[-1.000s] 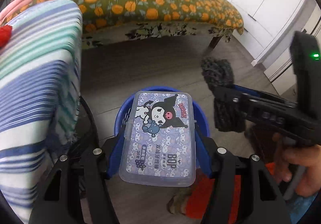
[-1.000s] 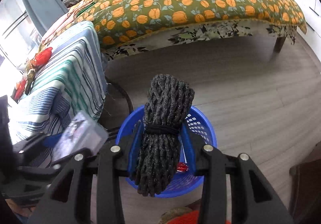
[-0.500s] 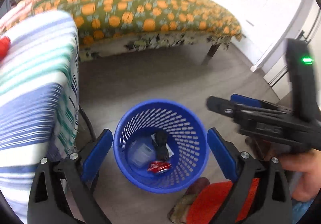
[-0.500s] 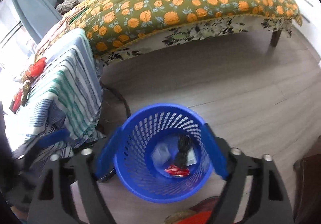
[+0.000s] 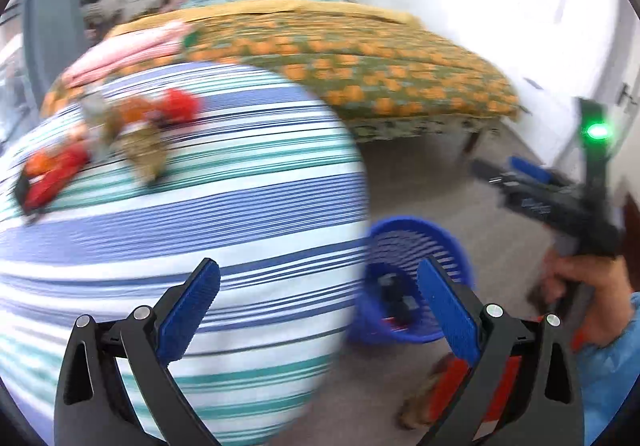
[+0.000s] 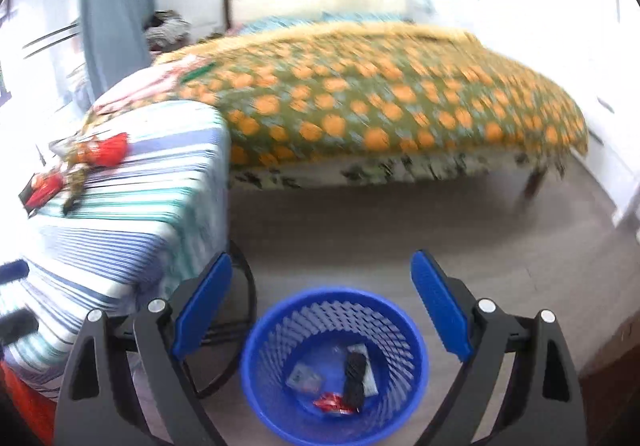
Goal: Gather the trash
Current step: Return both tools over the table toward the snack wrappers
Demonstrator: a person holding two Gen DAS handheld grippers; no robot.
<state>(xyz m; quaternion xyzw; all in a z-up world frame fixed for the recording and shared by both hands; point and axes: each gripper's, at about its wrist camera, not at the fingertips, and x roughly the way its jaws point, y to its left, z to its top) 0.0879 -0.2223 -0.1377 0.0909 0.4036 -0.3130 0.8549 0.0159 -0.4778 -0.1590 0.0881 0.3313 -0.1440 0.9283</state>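
A blue mesh trash basket (image 6: 334,366) stands on the floor and holds a black rope bundle (image 6: 355,372), a clear plastic box (image 6: 303,377) and a red wrapper (image 6: 332,403). The basket also shows in the left wrist view (image 5: 412,288). My right gripper (image 6: 320,302) is open and empty above the basket. My left gripper (image 5: 318,306) is open and empty over the striped cloth (image 5: 180,230). Red and brownish trash pieces (image 5: 132,130) lie on the cloth's far left, also seen in the right wrist view (image 6: 80,162).
A bed with an orange-patterned cover (image 6: 380,102) fills the back. The striped table (image 6: 132,206) stands left of the basket. The right gripper's body (image 5: 560,202) and the hand holding it are at the right. A red object (image 5: 472,386) lies on the floor near the basket.
Both grippers opened and dropped the plastic box and the rope bundle into the basket. Since then both have lifted and swung left toward the striped table.
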